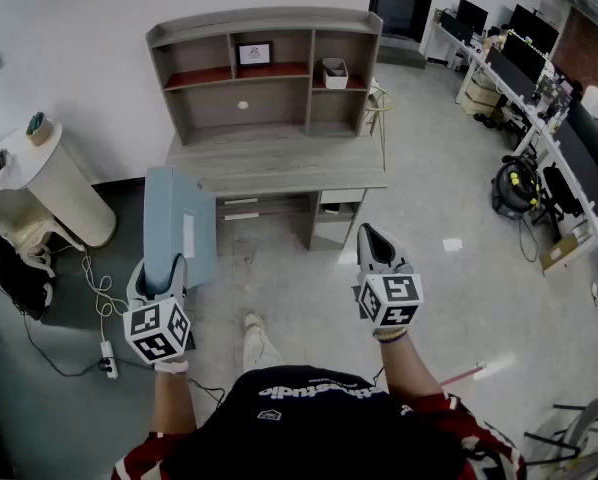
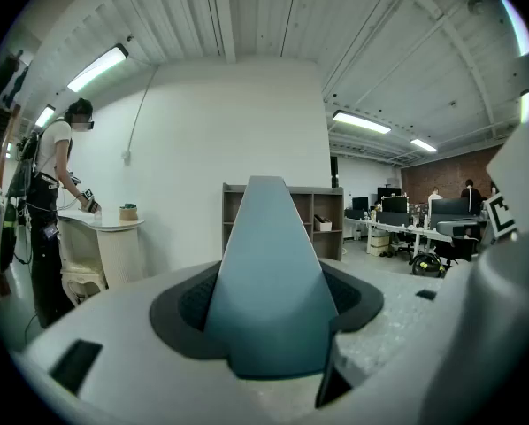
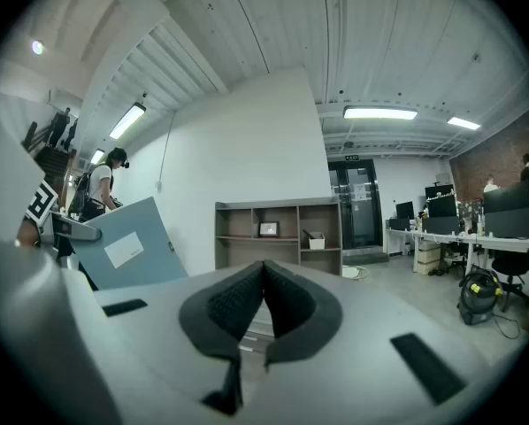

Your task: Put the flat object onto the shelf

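Ahead of the fingertips, the shelf (image 1: 269, 26) is holding a framed picture (image 1: 254, 53) in its upper middle compartment and a small white bin (image 1: 335, 72) in the right one. The left gripper (image 1: 165, 276) is pinching the flat blue folder (image 1: 181, 223), which is standing on edge between its pads. The right gripper (image 1: 371, 238) is pointing level, its pads pressed together on nothing. A person (image 2: 52, 211) is standing left of the left fingers.

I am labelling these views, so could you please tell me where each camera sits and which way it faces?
Head view: on the person's head, looking steeply down at the shelf unit; shows torso, forearms, left gripper clamping the folder, right gripper shut.
Left gripper view: on that gripper, facing the shelf unit past the clamped folder.
Right gripper view: on that gripper, facing the shelf unit over closed jaws.
All share the shelf unit and folder.
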Demonstrator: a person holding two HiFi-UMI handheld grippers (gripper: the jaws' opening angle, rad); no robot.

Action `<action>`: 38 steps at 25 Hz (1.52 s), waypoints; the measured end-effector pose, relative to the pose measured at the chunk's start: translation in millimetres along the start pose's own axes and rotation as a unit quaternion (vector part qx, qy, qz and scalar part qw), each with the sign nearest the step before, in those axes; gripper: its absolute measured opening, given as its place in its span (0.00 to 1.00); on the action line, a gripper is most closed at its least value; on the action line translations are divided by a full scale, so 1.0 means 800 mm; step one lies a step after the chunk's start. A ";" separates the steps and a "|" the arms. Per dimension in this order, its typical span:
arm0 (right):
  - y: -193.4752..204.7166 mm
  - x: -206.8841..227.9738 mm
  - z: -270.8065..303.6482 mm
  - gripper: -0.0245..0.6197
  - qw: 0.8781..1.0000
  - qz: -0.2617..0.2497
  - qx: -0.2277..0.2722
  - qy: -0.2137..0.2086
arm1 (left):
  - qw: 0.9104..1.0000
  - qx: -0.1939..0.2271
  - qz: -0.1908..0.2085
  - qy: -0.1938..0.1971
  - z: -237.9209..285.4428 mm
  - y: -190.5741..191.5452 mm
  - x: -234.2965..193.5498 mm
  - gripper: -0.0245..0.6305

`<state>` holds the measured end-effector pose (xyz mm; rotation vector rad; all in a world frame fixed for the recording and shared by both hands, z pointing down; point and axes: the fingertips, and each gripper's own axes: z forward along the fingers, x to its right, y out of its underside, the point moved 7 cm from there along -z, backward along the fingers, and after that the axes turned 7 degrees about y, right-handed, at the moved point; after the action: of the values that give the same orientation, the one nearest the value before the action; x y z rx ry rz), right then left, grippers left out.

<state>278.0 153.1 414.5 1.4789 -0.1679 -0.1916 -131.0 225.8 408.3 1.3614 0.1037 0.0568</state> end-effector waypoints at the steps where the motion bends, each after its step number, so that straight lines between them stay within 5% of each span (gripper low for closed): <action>1: -0.001 0.001 -0.001 0.04 1.000 -0.002 0.001 0.000 | 1.000 0.001 0.000 0.000 -0.001 0.000 0.001 0.47; 38: 0.012 -0.018 0.005 0.04 1.000 0.001 -0.008 -0.026 | 1.000 0.007 -0.001 -0.012 -0.004 0.001 -0.005 0.47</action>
<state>263.6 153.3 424.6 1.4592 -0.2098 -0.2304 -135.0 228.3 408.4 1.3758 0.0860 0.0374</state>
